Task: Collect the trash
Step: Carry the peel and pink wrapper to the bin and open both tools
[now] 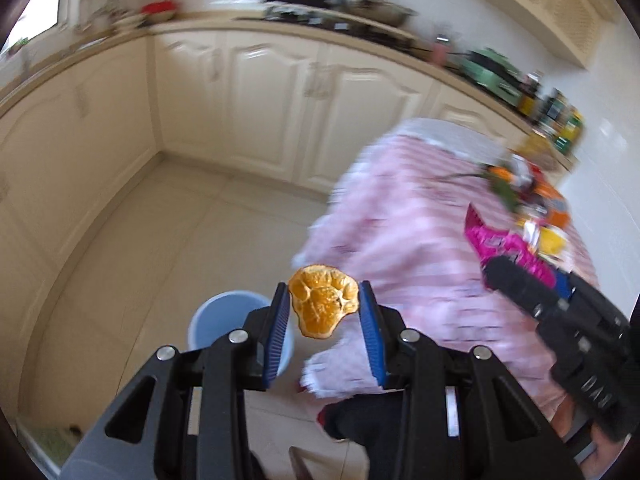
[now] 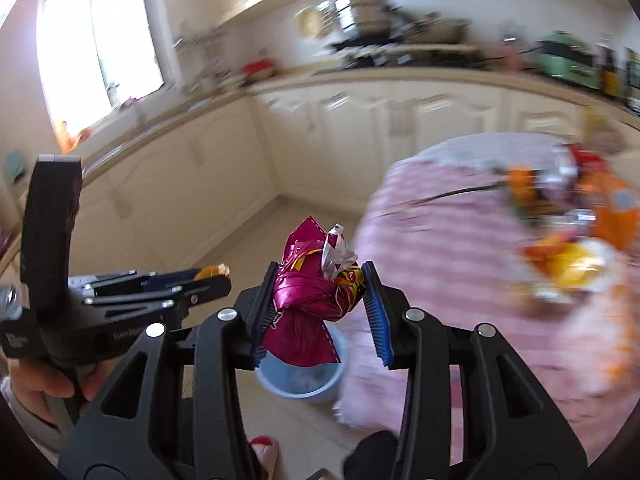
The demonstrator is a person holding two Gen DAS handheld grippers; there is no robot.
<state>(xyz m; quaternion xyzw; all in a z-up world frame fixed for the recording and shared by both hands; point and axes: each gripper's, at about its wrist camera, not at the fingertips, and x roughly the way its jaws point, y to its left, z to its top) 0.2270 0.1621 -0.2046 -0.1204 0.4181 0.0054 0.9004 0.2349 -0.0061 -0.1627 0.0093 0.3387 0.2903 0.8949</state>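
My left gripper [image 1: 324,304] is shut on a piece of orange peel [image 1: 322,300] and holds it in the air above the floor, just right of a light blue bin [image 1: 224,312]. My right gripper [image 2: 318,292] is shut on a crumpled magenta snack wrapper [image 2: 308,300], held right above the same blue bin [image 2: 298,384]. In the left wrist view the right gripper [image 1: 532,280] shows at the right with the magenta wrapper [image 1: 504,248]. In the right wrist view the left gripper [image 2: 216,276] shows at the left with the peel [image 2: 214,270].
A table with a pink striped cloth [image 1: 420,240] stands to the right, with more wrappers and peels [image 2: 572,248] piled at its far side. Cream kitchen cabinets [image 1: 280,92] and a cluttered counter run along the back. The floor is pale tile [image 1: 140,260].
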